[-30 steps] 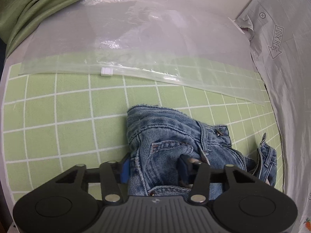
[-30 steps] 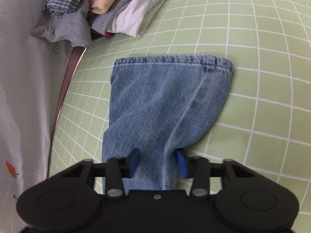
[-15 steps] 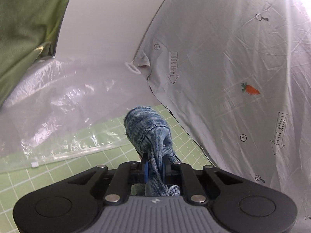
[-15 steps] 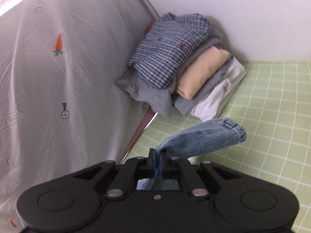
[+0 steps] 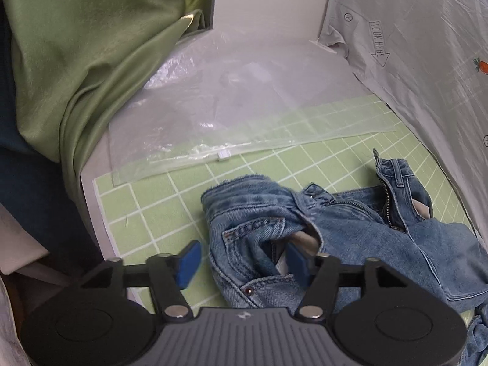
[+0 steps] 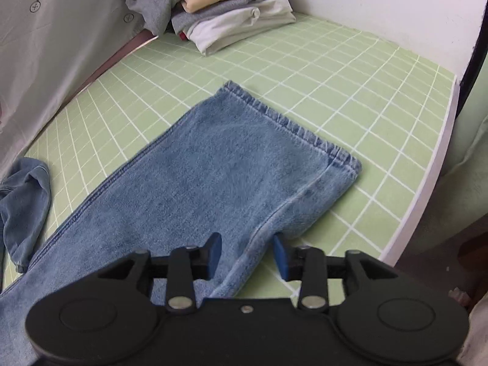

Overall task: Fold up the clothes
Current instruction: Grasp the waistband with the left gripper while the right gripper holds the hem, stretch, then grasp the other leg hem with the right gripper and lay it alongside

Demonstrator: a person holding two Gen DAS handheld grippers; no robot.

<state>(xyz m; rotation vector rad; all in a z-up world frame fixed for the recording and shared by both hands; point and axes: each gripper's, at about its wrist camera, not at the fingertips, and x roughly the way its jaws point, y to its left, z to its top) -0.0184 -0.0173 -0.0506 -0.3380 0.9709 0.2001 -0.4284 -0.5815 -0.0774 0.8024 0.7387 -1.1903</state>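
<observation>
Left gripper: the black two-finger left gripper [image 5: 242, 260] with blue pads stands wide apart, gripping nothing; its right pad sits at the pocket opening of the jeans, its left pad over bare mat.
Right gripper: the black two-finger right gripper [image 6: 246, 253] with blue pads is spread apart, straddling a raised crease near the edge of the trouser leg without pinching it.
Jeans: the faded blue denim jeans [image 5: 320, 231] lie on the mat; the waist end is crumpled, fly unzipped, just ahead of the left gripper. In the right wrist view one leg [image 6: 213, 170] lies flat with its hem toward the far side; the other leg [image 6: 24, 201] is bunched at the left edge.
Mat: the light green cutting mat [image 6: 350, 76] with a white grid lies under everything.
Plastic bag: a clear zip-top plastic bag [image 5: 244, 106] lies beyond the waistband, overlapping the mat's far edge, apart from the denim.
Folded pile: a stack of folded clothes [image 6: 231, 12], cream, grey, white and checked, sits at the far corner, well apart from the hem.
Sheet: a white printed sheet [image 5: 427, 61] with arrows and carrots walls one side, close beside the jeans.
Green cloth: a draped green cloth [image 5: 91, 45] hangs far left.
</observation>
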